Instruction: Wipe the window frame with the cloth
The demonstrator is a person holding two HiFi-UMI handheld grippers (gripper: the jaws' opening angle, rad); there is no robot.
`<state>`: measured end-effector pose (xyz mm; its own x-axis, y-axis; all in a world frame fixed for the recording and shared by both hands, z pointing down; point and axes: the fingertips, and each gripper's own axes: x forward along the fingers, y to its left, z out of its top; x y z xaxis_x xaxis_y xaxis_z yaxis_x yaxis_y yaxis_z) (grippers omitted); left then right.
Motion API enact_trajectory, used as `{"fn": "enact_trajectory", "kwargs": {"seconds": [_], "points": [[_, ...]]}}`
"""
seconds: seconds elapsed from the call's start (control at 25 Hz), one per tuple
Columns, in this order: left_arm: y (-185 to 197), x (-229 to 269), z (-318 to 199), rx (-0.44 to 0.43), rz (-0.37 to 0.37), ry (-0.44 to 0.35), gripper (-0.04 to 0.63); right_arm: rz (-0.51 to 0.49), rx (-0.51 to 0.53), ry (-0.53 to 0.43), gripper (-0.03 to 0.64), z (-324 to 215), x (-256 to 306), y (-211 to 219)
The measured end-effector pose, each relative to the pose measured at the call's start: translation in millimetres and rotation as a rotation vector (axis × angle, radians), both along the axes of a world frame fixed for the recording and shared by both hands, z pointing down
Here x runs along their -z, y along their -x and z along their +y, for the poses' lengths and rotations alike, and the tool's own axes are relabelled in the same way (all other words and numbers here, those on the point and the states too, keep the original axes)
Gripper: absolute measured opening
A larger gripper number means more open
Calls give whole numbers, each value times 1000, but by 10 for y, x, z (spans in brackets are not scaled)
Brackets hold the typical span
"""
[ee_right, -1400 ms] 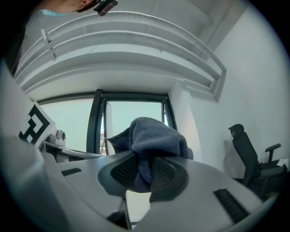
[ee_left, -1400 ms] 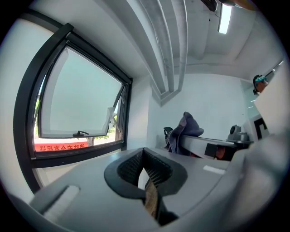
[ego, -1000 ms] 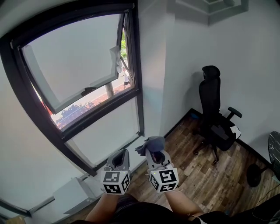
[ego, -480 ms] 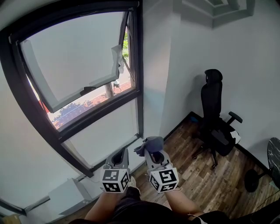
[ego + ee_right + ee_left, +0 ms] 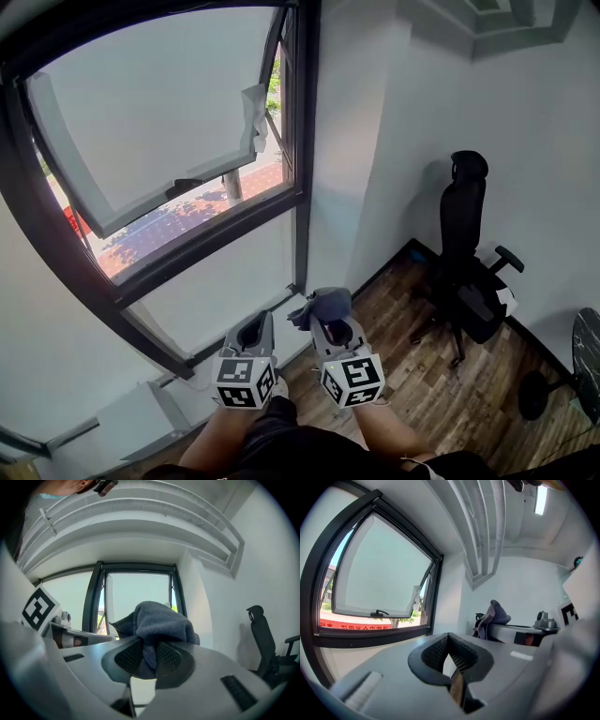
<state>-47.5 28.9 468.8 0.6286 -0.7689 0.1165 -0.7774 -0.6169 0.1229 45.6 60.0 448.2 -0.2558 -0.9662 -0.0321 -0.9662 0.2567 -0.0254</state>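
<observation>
While clamping cloth (image 5: 322,306) in right tool (image 5: 330,325), beside closed, empty left tool (image 5: 253,331), faces frame (image 5: 305,169) straight ahead, upright and reaching well above.

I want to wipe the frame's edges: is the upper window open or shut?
Open: the upper window hangs with its bottom edge off the black frame; street shows between.
</observation>
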Motion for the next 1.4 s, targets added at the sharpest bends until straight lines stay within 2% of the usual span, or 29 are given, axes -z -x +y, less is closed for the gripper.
{"fn": "enact_trajectory", "kwargs": {"seconds": [0.28, 0.68, 1.0, 1.4], "points": [[-94, -26, -579, 9, 10, 11, 8, 0, 40, 20, 60, -585, -18, -87], [-286, 1, -1429, -3, 3, 39, 8, -19, 16, 49, 60, -1427, 20, -331], [-240, -136, -2010, 6, -8, 82, 8, -32, 14, 80, 60, -2051, -40, -345], [-100, -56, -2829, 19, 31, 65, 8, 3, 20, 78, 61, -2843, 14, -190]]}}
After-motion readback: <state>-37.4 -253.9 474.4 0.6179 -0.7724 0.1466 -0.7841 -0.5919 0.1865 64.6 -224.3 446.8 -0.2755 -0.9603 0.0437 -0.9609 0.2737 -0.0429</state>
